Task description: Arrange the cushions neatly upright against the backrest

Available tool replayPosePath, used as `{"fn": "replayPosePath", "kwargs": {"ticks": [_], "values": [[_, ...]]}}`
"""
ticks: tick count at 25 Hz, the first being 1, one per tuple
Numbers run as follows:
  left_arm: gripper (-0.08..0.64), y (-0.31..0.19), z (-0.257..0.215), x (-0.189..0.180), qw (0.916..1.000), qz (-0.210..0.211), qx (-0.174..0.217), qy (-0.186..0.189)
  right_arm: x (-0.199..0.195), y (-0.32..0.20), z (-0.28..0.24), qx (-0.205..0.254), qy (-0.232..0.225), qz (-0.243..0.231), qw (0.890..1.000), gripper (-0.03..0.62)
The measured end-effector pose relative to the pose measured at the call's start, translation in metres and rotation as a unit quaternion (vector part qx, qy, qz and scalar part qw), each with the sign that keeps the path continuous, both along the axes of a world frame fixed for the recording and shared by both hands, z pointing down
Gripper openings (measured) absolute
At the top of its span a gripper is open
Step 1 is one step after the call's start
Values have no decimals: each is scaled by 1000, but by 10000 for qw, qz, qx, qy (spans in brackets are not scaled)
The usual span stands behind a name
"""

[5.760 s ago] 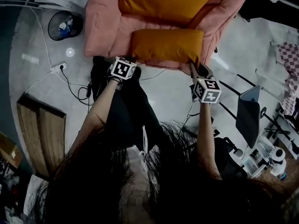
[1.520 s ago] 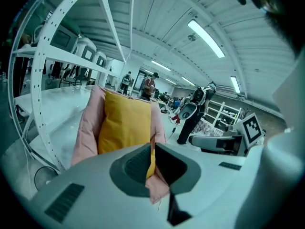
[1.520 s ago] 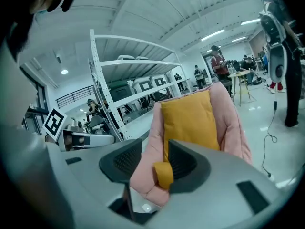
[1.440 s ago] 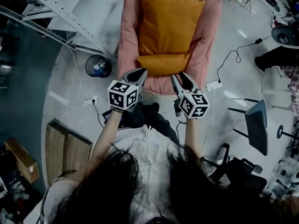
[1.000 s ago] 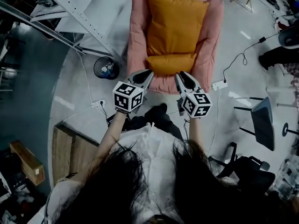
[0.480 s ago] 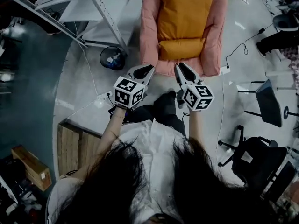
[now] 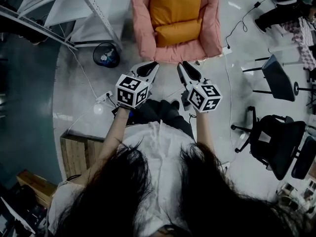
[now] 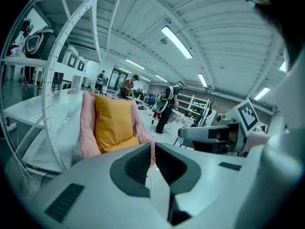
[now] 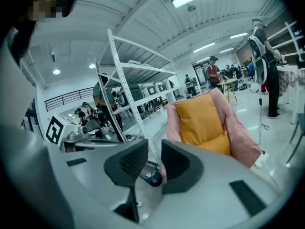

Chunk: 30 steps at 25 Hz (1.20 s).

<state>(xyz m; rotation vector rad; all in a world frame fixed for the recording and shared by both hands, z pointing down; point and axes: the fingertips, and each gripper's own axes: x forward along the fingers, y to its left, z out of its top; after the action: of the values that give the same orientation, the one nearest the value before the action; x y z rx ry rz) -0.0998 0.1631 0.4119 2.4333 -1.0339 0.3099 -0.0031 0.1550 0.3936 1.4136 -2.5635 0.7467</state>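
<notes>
Large orange cushion (image 7: pixel 175 1): upright against the backrest of the pink armchair (image 7: pixel 140 31). Small orange cushion (image 7: pixel 178 32): lies across the seat, touching the large one's lower edge. Left claw (image 7: pixel 150 65): closed, empty, clear of the chair front. Right claw (image 7: pixel 182 66): narrowly parted, empty, alongside. Waste bin (image 7: pixel 106 55): on the floor, left of the chair.

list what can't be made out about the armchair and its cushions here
- Head view: the backrest top of the pink padded armchair and the upper end of the tall orange cushion are cut off by the top edge.
- Left gripper view: the front of the small orange cushion and the seat sit behind the left gripper.
- Right gripper view: the armchair's lower front is behind the right gripper.
</notes>
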Motion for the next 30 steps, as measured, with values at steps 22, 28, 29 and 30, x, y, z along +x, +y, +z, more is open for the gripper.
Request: {"fn": "replayPosePath", "kwargs": {"ticks": [22, 28, 29, 30], "values": [[23, 115, -12, 98, 9996, -93, 232, -154, 73, 119, -2, 157, 50, -492, 9987, 95], [23, 143, -13, 109, 9990, -84, 334, -285, 79, 145, -2, 249, 1, -567, 9981, 95], [23, 146, -14, 109, 9989, -94, 359, -292, 79, 149, -3, 268, -7, -583, 9979, 95], [23, 149, -14, 110, 9988, -101, 384, -298, 79, 152, -3, 284, -11, -596, 9978, 95]]}}
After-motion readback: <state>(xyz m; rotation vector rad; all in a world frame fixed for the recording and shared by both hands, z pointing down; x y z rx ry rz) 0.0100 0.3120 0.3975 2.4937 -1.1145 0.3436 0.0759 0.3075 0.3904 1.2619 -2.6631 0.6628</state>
